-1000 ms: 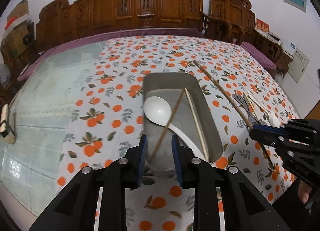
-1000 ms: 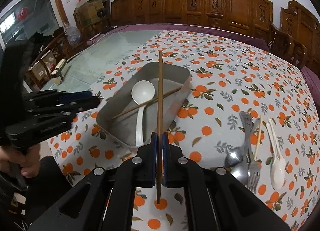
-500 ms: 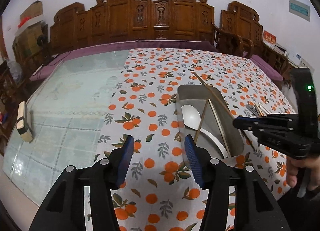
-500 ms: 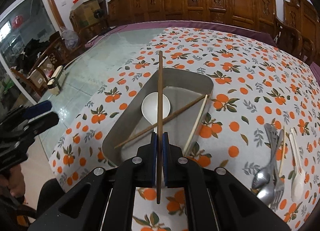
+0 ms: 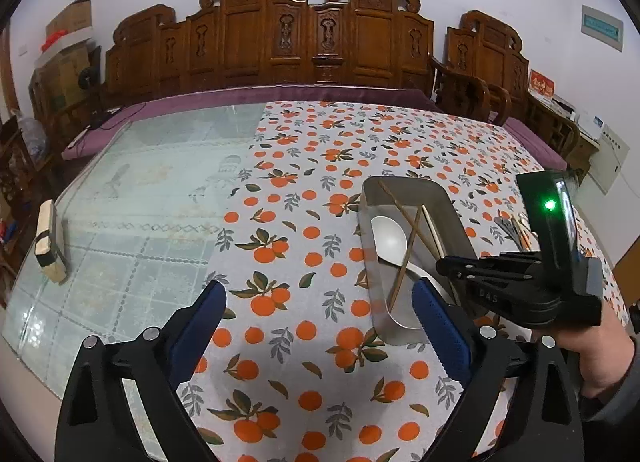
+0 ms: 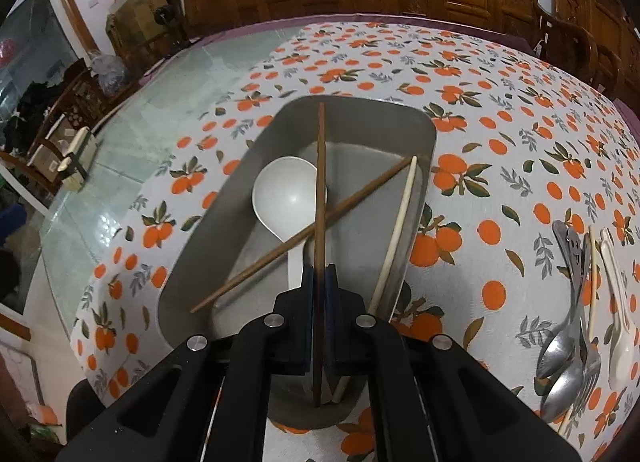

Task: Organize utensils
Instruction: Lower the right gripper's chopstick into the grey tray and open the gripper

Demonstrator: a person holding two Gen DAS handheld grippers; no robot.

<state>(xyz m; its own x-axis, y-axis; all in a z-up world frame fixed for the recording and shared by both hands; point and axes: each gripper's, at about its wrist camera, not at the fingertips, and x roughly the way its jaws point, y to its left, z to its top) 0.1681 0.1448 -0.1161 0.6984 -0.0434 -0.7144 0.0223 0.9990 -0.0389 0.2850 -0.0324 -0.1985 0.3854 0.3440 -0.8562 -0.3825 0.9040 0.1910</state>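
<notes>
My right gripper [image 6: 319, 294] pinches a dark chopstick [image 6: 320, 198] over the metal tray [image 6: 256, 150]; I should lower flat before releasing. Left gripper [image 5: 316, 322], jaws just spread wide, holds nothing.

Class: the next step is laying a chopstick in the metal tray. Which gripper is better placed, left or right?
Right. The right gripper already clamps a brown chopstick over the tray; the left gripper is open, empty, beside it.
</notes>
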